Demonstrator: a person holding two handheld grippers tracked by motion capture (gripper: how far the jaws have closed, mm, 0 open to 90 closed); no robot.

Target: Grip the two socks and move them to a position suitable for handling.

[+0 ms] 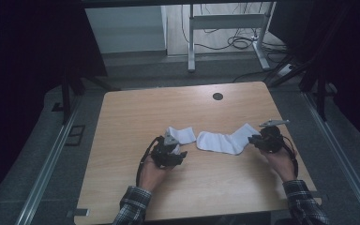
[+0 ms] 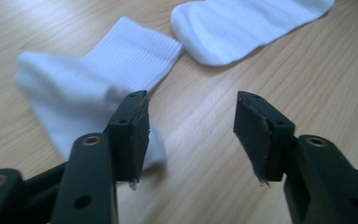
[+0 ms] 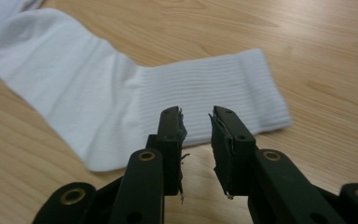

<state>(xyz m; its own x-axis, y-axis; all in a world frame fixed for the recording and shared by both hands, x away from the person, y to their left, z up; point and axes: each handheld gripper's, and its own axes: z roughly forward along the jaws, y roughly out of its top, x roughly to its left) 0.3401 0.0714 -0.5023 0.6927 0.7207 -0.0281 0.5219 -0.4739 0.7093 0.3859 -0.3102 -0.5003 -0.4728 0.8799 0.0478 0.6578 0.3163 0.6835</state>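
- High view: two white socks are lying in the middle of the wooden table (image 1: 136,112). The left sock (image 1: 180,135) is lying just beside the left gripper (image 1: 180,157), and the right sock (image 1: 225,139) is stretching out toward the right gripper (image 1: 253,139). The socks are lying end to end with a small gap between them, not yet laid together or folded, so I am judging that the pairing work is at an early stage and most of it is remaining.
- Left gripper view: the jaws are standing apart with only bare table between them. They are pinching nothing. The left sock (image 2: 88,79) is lying just past the left jaw, partly behind it, and it is looking blurred. The toe end of the right sock (image 2: 242,25) is lying farther off and is cut off by the top edge.
- Right gripper view: the jaws are standing a little apart, with a narrow gap. The ribbed cuff of the right sock (image 3: 121,88) is lying just in front of the tips. The pads are not pressing on it, as far as I can see. A corner of the left sock (image 3: 2,11) is showing at the top left, cut off by the edge.
- Hard to see: in the high view the grippers are dark, so their jaws are difficult to make out there.
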